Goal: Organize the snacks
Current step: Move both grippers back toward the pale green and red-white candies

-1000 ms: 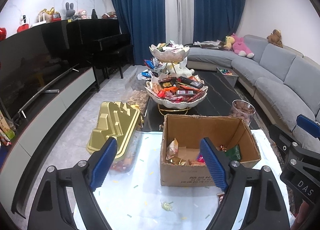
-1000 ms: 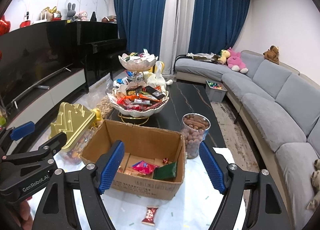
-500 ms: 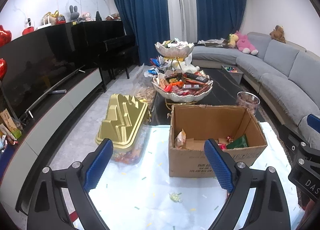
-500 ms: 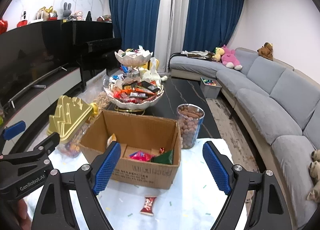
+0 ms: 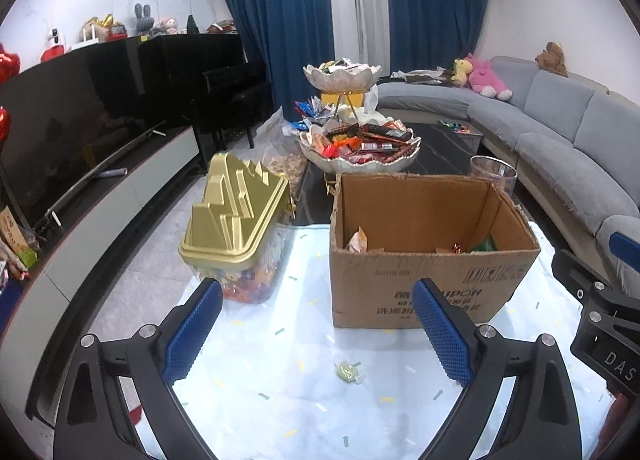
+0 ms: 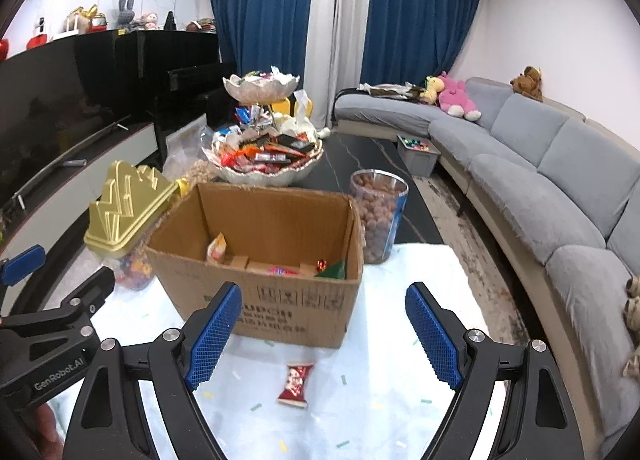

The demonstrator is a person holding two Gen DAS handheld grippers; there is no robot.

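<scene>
The left tongs hang over the table, which has a white cloth with little colored specks. Their blue pads are far apart and the jaws are opening wider. Nothing is held between them. On the cloth in the gap lies a small candy in a clear yellow-green wrapper. The pads do not touch it.

The right tongs are open too, with nothing in their grip. A small red snack pack lies flat on the cloth between the two black arms, a bit nearer the left pad. No pad touches it.

Behind both candies stands an open cardboard box. It sits on the cloth, and a few snacks lie at the bottom: an orange and white packet leaning in the left corner, a green packet at the right, and a little red candy beside it.

To the left of the box is a clear tub with a gold lid, shaped like steps. It is full of colorful sweets. To the right of the box, just behind its corner, stands a clear jar of brown round snacks.

Farther back on the dark part of the table is a two-level bowl stand piled with many snack bars. A gray sofa curves along the right side of the room, with a pink plush toy on it.
</scene>
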